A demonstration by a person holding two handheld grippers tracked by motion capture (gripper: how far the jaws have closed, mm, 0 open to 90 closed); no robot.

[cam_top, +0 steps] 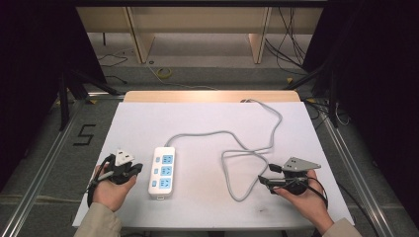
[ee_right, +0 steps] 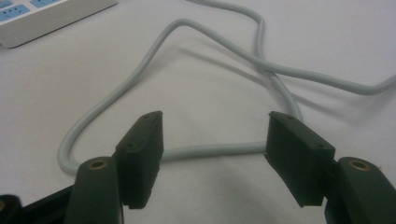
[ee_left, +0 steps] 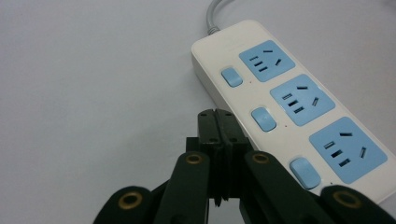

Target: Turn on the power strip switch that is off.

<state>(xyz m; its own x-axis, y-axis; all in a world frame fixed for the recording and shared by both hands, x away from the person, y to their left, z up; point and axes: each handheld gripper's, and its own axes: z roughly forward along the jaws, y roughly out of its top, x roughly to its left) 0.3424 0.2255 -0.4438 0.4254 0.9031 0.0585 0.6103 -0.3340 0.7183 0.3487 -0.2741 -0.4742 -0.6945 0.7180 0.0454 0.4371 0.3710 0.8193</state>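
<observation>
A white table [cam_top: 207, 123] stands over a cable-strewn floor. The left gripper [ee_left: 218, 122] (jaws pressed together, empty) hovers low — the power strip [ee_left: 289, 100] just right of its tips. The right gripper [ee_right: 212, 135] gapes wide, the grey cord [ee_right: 210, 151] looping just beyond its pads.

white table [cam_top: 148, 123]; floor cables [cam_top: 289, 44]

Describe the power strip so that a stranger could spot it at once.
On the white table, look left of centre, just right of the left gripper. The power strip lies there: a white bar with three blue sockets, each beside a blue switch, and a grey cord looping off to the right.
</observation>
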